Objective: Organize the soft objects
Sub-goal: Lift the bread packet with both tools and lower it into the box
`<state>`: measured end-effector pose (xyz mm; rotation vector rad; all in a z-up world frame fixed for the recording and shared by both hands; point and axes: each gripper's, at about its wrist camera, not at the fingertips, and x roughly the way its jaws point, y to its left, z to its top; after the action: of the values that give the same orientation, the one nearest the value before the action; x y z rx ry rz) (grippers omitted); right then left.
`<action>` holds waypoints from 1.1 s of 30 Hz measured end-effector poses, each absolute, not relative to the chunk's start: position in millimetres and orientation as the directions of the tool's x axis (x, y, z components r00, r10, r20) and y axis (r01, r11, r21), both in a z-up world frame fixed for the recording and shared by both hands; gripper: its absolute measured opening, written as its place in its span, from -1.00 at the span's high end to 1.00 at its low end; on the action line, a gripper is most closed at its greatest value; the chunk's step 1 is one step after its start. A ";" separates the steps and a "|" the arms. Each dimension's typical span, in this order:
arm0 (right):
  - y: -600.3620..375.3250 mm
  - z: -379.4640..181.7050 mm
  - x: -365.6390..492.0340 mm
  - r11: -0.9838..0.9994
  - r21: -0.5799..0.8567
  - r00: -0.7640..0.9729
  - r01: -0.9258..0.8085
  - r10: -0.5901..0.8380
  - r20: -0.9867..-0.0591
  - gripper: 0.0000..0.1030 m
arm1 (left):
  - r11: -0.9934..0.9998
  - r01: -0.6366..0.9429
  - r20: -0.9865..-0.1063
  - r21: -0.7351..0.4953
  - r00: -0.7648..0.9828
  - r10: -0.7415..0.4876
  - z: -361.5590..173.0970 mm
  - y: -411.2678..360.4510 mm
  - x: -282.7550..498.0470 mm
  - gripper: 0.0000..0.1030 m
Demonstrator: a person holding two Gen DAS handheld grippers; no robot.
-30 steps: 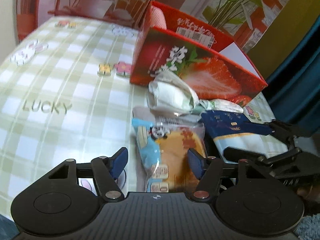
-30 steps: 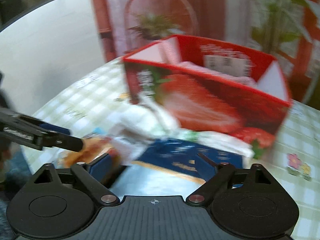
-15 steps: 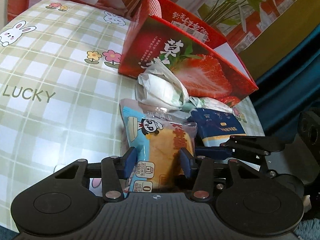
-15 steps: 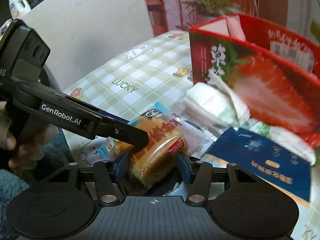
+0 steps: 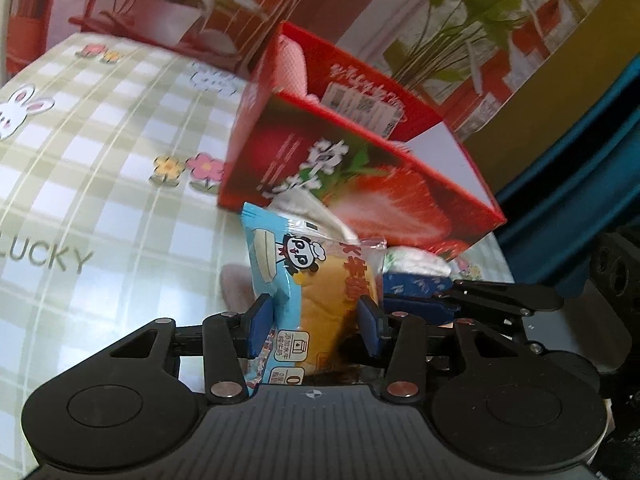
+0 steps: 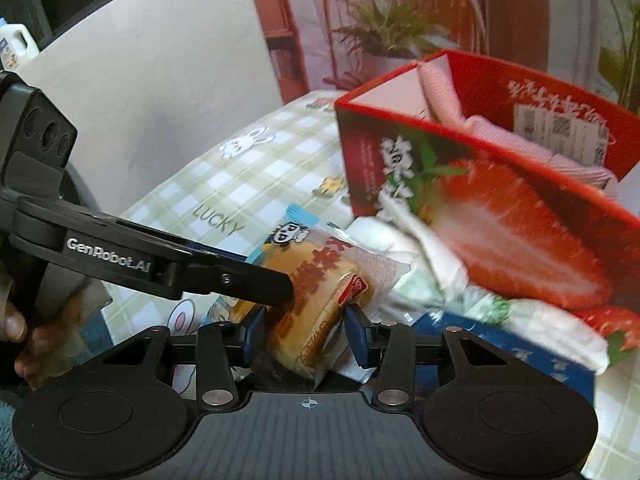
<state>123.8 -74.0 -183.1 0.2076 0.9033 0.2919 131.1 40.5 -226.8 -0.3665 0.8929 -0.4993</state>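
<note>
A packaged cake in a blue and clear panda wrapper (image 5: 316, 280) is held up off the table. My left gripper (image 5: 314, 324) is shut on its lower part. My right gripper (image 6: 304, 334) is shut on the same package (image 6: 324, 280) from the other side. The left gripper's arm (image 6: 160, 260) crosses the right wrist view. Behind stands an open red strawberry box (image 5: 360, 184) with a pink cloth (image 6: 448, 100) inside. White soft packs (image 6: 400, 248) and a dark blue pack (image 6: 500, 344) lie in front of the box.
The table has a green checked cloth (image 5: 100, 160) with rabbit and flower prints. Potted plants (image 5: 168, 12) stand behind the table. A white wall (image 6: 140, 80) is at the left in the right wrist view. A teal curtain (image 5: 580, 180) hangs at the right.
Both grippers closed on the cake package, and it has been lifted and tipped upright off the table. The right gripper moved left from the blue pack to the cake.
</note>
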 end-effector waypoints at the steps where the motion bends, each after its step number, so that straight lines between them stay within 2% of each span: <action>1: -75.3 -182.2 123.3 0.943 0.295 0.590 -0.157 0.329 -0.737 0.23 | 0.825 0.264 -0.639 -0.499 0.530 -0.557 -225.1 39.0 132.3 0.07; 19: -113.2 -148.6 118.2 0.959 0.276 0.716 -0.067 0.239 -0.656 0.24 | 0.789 0.429 -0.502 -0.441 0.611 -0.612 -166.9 5.1 155.2 0.07; 33: -131.8 -131.9 125.7 0.963 0.266 0.770 -0.046 0.204 -0.604 0.24 | 0.770 0.489 -0.445 -0.410 0.629 -0.637 -141.4 -3.9 171.4 0.07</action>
<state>125.7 -131.8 -131.9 0.2427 0.6797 0.1369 171.4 -3.9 -141.4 -0.2617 0.6085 -0.6533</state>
